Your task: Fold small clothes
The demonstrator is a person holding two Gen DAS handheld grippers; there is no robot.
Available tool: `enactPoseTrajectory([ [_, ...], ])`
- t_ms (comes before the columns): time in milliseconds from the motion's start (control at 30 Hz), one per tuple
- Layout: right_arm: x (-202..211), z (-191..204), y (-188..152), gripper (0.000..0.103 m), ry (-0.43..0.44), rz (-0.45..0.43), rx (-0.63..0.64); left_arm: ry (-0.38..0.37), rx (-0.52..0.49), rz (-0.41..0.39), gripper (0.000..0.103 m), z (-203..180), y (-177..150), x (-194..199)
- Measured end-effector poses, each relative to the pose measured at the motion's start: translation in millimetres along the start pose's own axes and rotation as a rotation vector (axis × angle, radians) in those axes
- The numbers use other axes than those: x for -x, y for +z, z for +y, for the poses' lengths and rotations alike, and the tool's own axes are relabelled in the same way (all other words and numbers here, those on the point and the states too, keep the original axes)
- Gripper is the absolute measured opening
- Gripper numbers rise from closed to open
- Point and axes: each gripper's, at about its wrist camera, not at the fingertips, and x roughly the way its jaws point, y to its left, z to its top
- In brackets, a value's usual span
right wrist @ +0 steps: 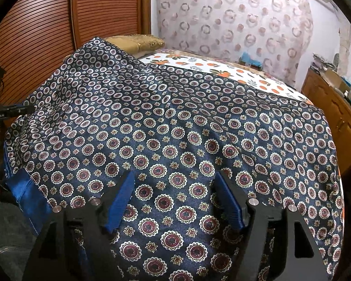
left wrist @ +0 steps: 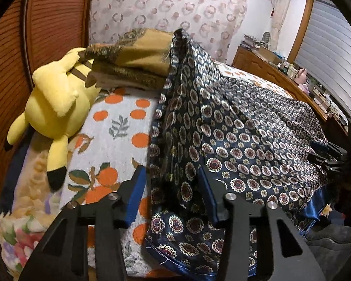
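As my left wrist camera looks down the bed, my left gripper (left wrist: 170, 175) stands apart with a raised fold of the navy silky cloth printed with round medallions (left wrist: 234, 126) between its blue pads, unpressed. Beside it lie a yellow plush toy (left wrist: 58, 103) and the white orange-printed bedsheet (left wrist: 114, 121).

From my right wrist view, my right gripper (right wrist: 173, 182) hovers with jaws wide over the same cloth (right wrist: 175, 121), spread across the bed, gripping nothing.
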Motion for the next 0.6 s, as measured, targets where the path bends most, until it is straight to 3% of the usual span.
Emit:
enactPoseTrajectory([
  [133, 2, 0, 0, 0.075, 0.000, 0.001, 0.001, 0.007, -0.015, 0.006, 0.046, -2, 0, 0],
  [200, 2, 0, 0, 0.075, 0.000, 0.001, 0.001, 0.006, -0.023, 0.009, 0.040, -3, 0, 0],
  [267, 2, 0, -1, 0.075, 0.001, 0.001, 0.001, -0.005, -0.025, 0.017, 0.013, -3, 1, -1],
  [300, 3, 0, 0, 0.076, 0.001, 0.001, 0.001, -0.025, -0.019, 0.023, 0.007, -3, 1, -2],
  [600, 7, -4, 0, 0.076, 0.025, 0.007, -0.024, -0.132, -0.062, -0.025, 0.004, -25, 17, 13],
])
